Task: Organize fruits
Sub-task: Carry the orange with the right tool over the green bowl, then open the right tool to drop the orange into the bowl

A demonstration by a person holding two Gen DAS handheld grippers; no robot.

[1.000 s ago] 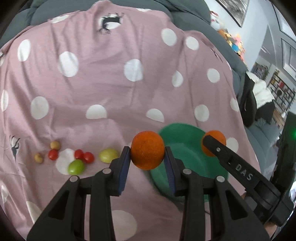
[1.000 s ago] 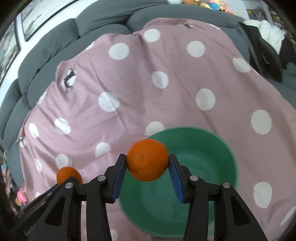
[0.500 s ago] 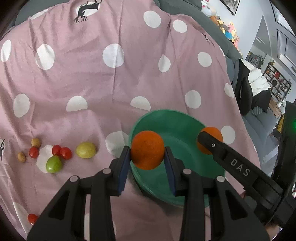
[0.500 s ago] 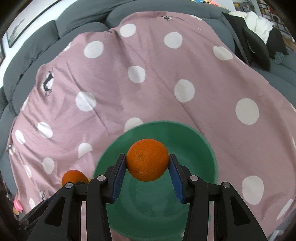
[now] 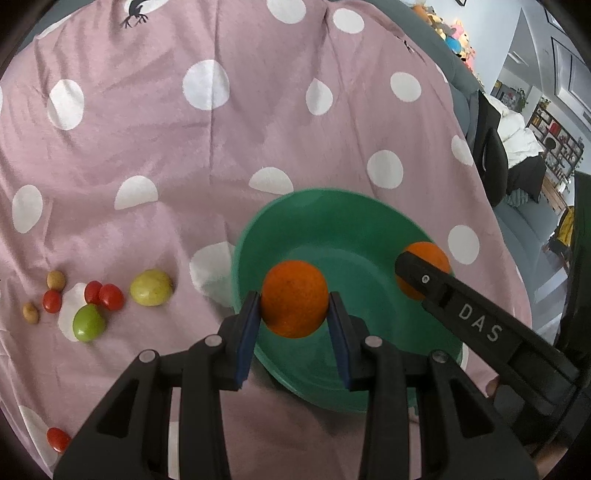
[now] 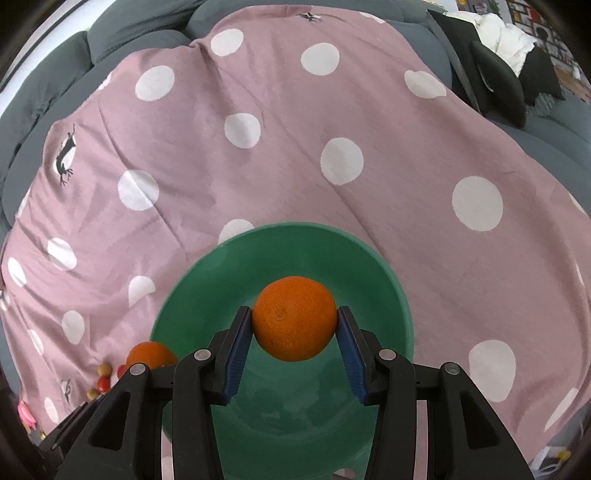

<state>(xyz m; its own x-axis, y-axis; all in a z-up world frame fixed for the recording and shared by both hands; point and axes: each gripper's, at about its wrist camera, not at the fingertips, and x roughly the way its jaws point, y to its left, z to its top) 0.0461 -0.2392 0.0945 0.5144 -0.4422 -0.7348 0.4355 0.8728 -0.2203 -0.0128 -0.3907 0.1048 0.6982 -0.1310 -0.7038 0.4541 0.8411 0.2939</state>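
My left gripper [image 5: 294,314] is shut on an orange [image 5: 294,298] and holds it over the near left part of a green bowl [image 5: 332,210]. My right gripper [image 6: 294,330] is shut on a second orange [image 6: 294,317] above the same bowl [image 6: 280,236]. In the left wrist view the right gripper's orange [image 5: 428,258] shows over the bowl's right rim. In the right wrist view the left gripper's orange [image 6: 149,354] shows by the bowl's left edge. The bowl holds no fruit inside.
A pink polka-dot cloth [image 5: 221,129] covers a grey sofa [image 6: 129,33]. Left of the bowl lie a yellow fruit [image 5: 151,292], a green fruit [image 5: 88,322], several red cherry tomatoes [image 5: 110,296] and small brown fruits [image 5: 55,279]. One tomato [image 5: 57,439] lies nearer.
Both grippers have moved forward and down with their oranges, so the green bowl now lies beneath both. The grips have not changed.
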